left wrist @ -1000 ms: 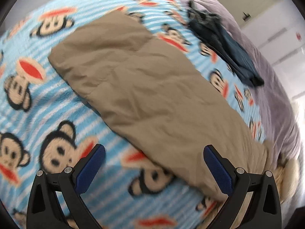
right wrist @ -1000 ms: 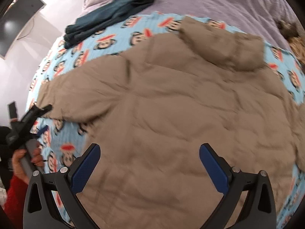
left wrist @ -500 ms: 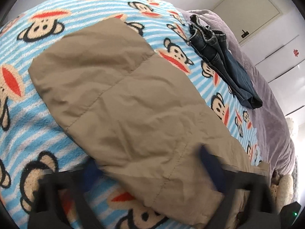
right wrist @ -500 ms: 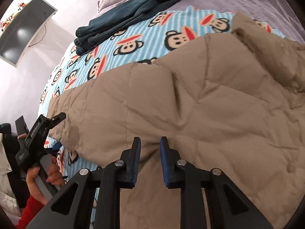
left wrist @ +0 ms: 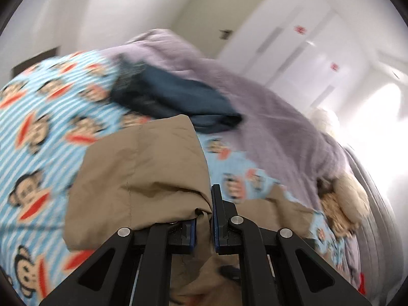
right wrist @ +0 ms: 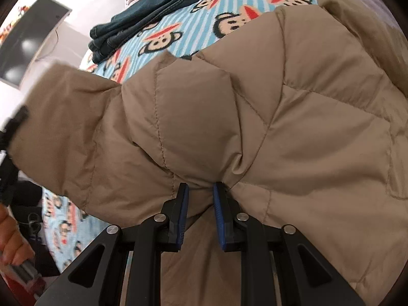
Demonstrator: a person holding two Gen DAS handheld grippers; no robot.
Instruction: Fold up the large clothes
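A large tan quilted jacket [right wrist: 293,117] lies on a blue monkey-print blanket [right wrist: 193,30] on a bed. My right gripper [right wrist: 200,191] is shut on a pinch of the jacket's fabric near the base of its sleeve. My left gripper [left wrist: 204,204] is shut on the tan sleeve [left wrist: 142,168] near its end and holds it raised off the blanket [left wrist: 43,132]. The sleeve drapes over the left finger. In the right wrist view the raised sleeve [right wrist: 66,117] stretches out to the left.
Folded dark blue jeans [left wrist: 176,97] lie at the blanket's far edge, also in the right wrist view [right wrist: 153,10]. A lilac bedspread [left wrist: 275,122] covers the bed beyond. A tan plush toy [left wrist: 344,204] sits at the right. A wall screen [right wrist: 28,40] hangs at the left.
Both grippers have closed on the jacket. The left one has lifted the sleeve end off the blanket and tilted up toward the room. The right one has bunched fabric between its fingers.
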